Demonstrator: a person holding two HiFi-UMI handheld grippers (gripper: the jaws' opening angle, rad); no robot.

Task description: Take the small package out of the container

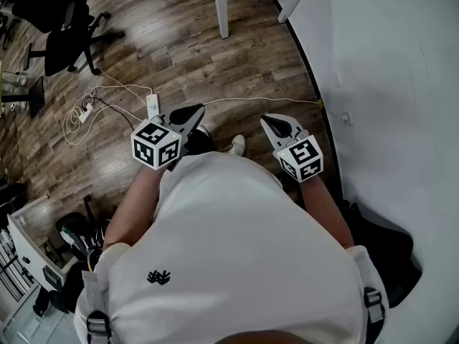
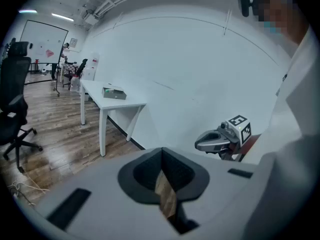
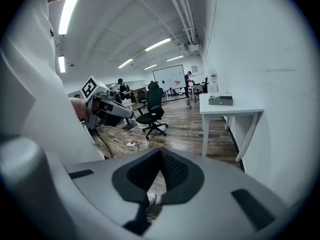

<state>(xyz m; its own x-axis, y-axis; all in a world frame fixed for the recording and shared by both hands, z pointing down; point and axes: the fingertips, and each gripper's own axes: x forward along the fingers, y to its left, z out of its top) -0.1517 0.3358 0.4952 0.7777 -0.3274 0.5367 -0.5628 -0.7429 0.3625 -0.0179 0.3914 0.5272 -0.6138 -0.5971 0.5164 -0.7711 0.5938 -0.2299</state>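
Head view first: I'm standing on the wood floor looking straight down my white shirt, with both tools held out just in front of my body; the left gripper and the right gripper sit side by side, a bit apart, both pointing away from me. A shoe peeks out between them; the white wall runs down my right side. Far left on the floor there's a tangle of cables and a power strip.

Fingers: the left ones are pressed together with nothing between them, only floor showing through the slot behind; the right ones look the same, tips meeting and empty.

The thing I'm after is well away from me; a small greyish box sits on top of a white table against the wall, far ahead. From here I can't tell whether the small package is inside it; too small to make out. A black office chair stands out on the floor, left of that table.
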